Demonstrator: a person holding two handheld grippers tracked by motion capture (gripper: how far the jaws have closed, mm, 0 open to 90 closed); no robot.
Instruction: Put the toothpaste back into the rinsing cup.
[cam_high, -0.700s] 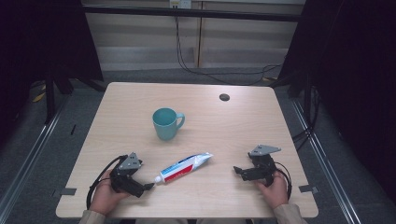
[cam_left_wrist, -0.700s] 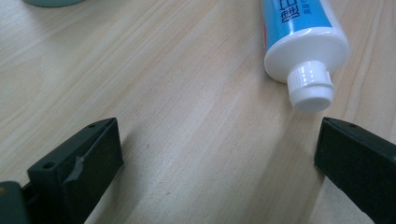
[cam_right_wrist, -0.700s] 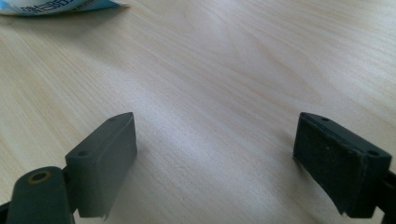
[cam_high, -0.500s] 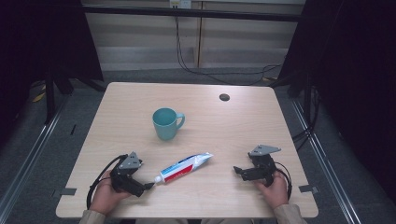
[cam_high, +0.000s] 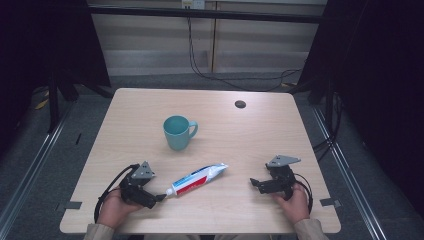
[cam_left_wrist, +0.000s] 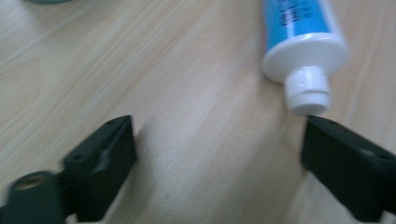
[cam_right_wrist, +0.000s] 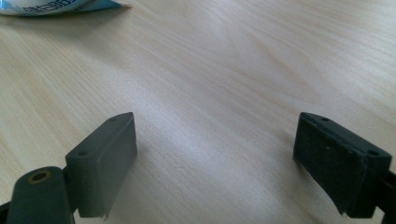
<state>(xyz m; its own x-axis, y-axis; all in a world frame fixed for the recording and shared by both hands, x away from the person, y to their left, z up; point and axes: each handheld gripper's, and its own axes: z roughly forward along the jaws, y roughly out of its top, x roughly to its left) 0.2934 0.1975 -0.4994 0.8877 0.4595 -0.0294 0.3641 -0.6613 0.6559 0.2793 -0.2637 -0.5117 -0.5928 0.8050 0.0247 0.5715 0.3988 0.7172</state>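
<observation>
A toothpaste tube (cam_high: 196, 179), white with blue and red print, lies flat on the wooden table (cam_high: 250, 130), its white cap end (cam_left_wrist: 308, 91) pointing toward my left gripper (cam_high: 159, 198). That gripper rests low at the front left, open, with the cap just beyond its right jaw and bare wood between the jaws (cam_left_wrist: 217, 154). A teal mug (cam_high: 177, 132) stands upright behind the tube. My right gripper (cam_high: 256, 183) sits at the front right, open over bare wood (cam_right_wrist: 215, 140), with the tube's flat end (cam_right_wrist: 60, 6) farther off.
A small dark round grommet (cam_high: 240, 104) is set in the table near its far edge. Cables trail from both grippers over the front edge. Dark frames and floor rails flank the table on both sides.
</observation>
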